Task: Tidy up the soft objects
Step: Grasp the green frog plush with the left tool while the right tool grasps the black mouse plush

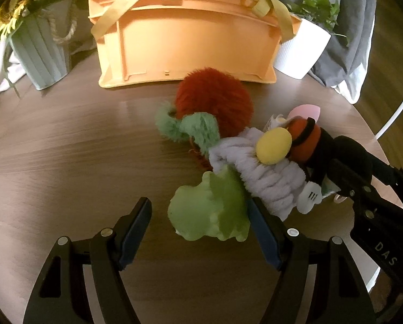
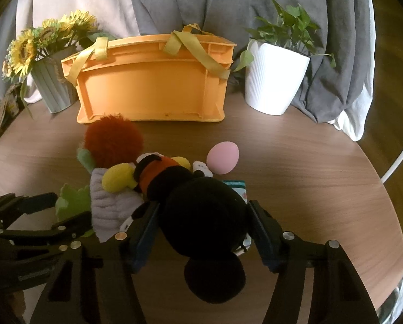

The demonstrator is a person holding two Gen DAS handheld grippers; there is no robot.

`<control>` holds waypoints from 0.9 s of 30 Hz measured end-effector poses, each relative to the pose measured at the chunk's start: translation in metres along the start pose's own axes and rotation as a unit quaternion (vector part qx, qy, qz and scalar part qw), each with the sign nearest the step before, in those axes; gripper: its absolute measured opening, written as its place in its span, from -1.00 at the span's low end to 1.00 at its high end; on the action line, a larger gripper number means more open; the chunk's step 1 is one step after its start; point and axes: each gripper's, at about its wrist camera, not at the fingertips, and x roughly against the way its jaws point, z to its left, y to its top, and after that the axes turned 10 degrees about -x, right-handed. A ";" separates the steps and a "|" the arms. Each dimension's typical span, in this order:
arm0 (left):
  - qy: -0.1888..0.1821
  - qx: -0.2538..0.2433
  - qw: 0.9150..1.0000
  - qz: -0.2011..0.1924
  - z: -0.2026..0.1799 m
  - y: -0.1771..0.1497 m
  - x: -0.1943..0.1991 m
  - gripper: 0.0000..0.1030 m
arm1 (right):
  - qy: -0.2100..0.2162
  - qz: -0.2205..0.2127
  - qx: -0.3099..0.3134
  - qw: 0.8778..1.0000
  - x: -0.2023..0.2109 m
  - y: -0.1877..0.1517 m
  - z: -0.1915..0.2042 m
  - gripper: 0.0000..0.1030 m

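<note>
Nearest, the left claw (image 1: 200, 232) stands fairly wide w/ the light green plush (image 1: 211, 210) between its jaws; right pad looks to be at the plush's edge, left pad clearly apart, so nothing gripped yet. The right claw (image 2: 202, 232) straddles the black plush toy (image 2: 198, 216); left pad seems to touch it, right pad hard to tell, not a firm hold by my read. Risks: toys lie in one touching heap mid-surface, so lifting the green one could drag the lilac knit piece (image 1: 258, 172) that overlaps it, & both claws work close enough to bump. The black toy is floppy; a pinch on the head alone may let the body sag or slip. The pink egg shape (image 2: 223, 158), just beside the heap, could roll if nudged. Black toy's long axis runs near-to-far, head toward the claw, yellow feet (image 2: 119, 176) away & leftward. Farther: red fuzzy ball (image 2: 113, 141), then the orange crate (image 2: 150, 81) at the back of the surface (image 2: 309, 162), likely the destination, its inside hidden from here.
</note>
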 end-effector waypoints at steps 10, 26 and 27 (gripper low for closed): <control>-0.002 -0.009 1.000 -0.012 -0.005 -0.002 0.006 0.07 | 0.003 0.001 -0.013 1.000 0.004 -0.002 -0.003 0.13; 0.024 -0.023 0.998 -0.057 -0.008 0.007 0.051 0.00 | 0.016 -0.013 -0.035 0.999 0.028 0.000 -0.006 0.12; 0.025 -0.023 0.998 -0.061 -0.009 0.008 0.054 0.00 | 0.016 -0.017 -0.036 0.999 0.032 0.001 -0.006 0.12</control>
